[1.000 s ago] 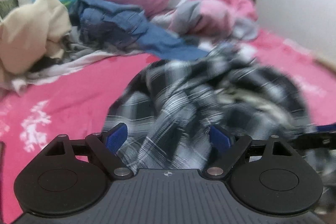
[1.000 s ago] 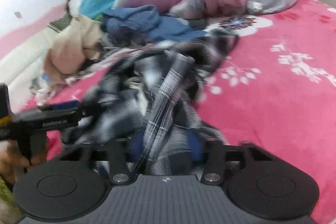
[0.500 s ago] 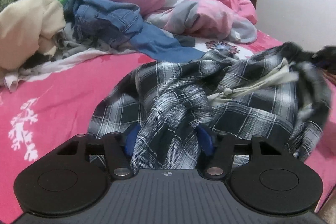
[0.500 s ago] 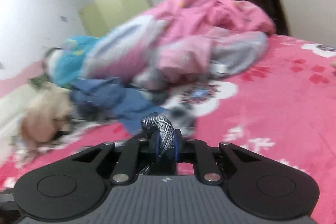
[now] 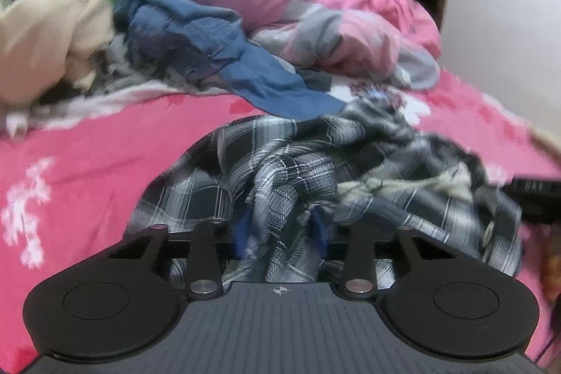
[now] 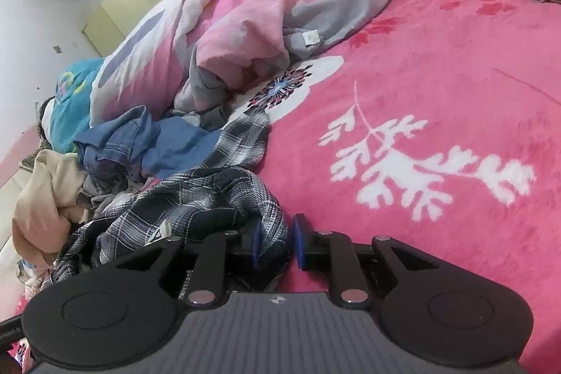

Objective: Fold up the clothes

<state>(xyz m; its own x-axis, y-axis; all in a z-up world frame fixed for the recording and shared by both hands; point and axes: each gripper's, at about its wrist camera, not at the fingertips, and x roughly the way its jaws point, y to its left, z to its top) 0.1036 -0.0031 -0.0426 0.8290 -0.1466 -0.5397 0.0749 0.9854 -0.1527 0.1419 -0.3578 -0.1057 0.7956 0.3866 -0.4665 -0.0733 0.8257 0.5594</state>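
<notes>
Left gripper [image 5: 280,230] closing on the crumpled black-and-white plaid cotton shirt [image 5: 298,170], right gripper [image 6: 275,240], at three o'clock, easing open around its edge, likely to spread it.

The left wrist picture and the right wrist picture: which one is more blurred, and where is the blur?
Left wrist view: motion blur smears the plaid shirt, most at its right side, and the beige garment. Right wrist view: much sharper; the shirt's checks and the white print on the pink blanket are crisp. Both views bend straight lines near the edges.
</notes>
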